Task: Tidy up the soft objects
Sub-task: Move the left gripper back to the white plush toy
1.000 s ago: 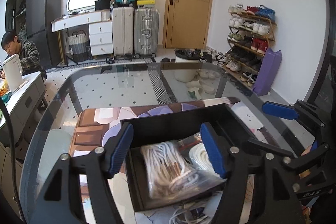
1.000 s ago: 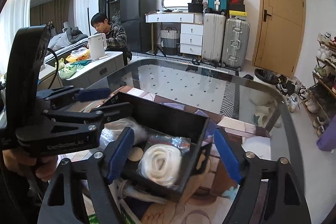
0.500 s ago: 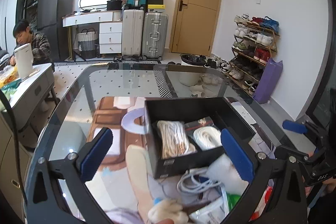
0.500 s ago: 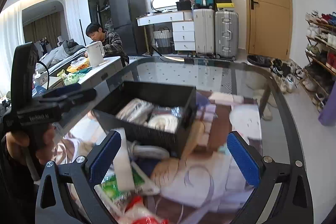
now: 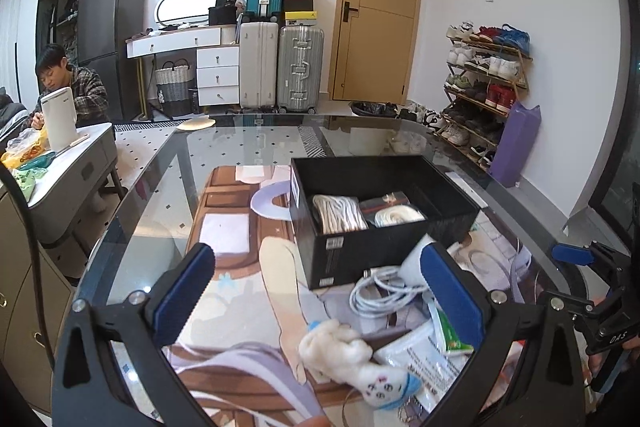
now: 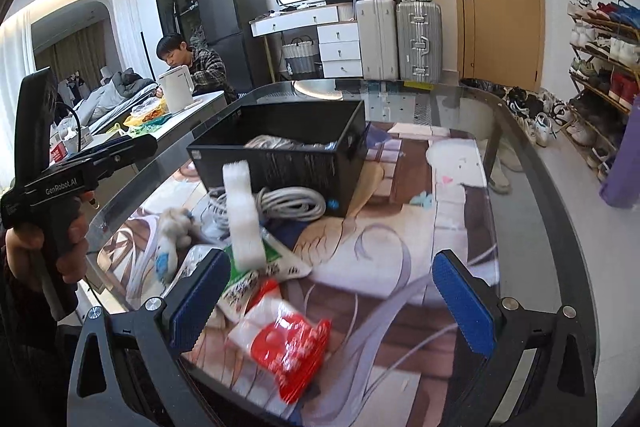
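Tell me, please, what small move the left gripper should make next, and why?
Probably ease the left gripper down onto the plush toy: its jaws stand open and empty, the toy lies loose just ahead, and the black box has room.

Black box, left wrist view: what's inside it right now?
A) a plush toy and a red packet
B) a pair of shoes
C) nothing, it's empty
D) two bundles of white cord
D: the black box holds two bundles of white cord, side by side; the plush toy lies outside on the table.
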`<state>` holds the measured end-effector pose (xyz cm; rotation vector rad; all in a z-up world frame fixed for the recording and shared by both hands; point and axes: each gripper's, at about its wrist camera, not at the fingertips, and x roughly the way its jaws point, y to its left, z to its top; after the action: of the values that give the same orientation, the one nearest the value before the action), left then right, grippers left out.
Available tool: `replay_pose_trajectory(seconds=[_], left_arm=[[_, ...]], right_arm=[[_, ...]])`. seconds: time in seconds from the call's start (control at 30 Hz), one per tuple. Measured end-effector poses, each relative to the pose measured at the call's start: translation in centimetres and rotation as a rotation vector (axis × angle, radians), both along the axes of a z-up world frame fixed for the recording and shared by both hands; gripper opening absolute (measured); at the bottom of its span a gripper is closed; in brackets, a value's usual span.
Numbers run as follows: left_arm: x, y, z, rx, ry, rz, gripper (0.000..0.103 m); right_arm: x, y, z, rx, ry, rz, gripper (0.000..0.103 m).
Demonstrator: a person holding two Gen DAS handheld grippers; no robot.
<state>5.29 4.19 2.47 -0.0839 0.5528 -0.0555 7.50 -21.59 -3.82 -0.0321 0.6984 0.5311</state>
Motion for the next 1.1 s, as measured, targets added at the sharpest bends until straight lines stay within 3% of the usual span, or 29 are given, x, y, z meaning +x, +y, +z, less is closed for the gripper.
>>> replay_pose_trajectory(seconds=[0.77,1.1], left_arm=[[-1.6,-2.2,-2.4,0.033,0.051,-0.074,0.103],[-1.2,-1.6,-2.7,0.022,0.063,-0.062,0.103]], right_arm=[[-1.6,2.5,-4.3,-0.147,0.084,0.099,0.103],[-0.5,1.0,-5.0,-0.193,0.093,0.045,0.103]])
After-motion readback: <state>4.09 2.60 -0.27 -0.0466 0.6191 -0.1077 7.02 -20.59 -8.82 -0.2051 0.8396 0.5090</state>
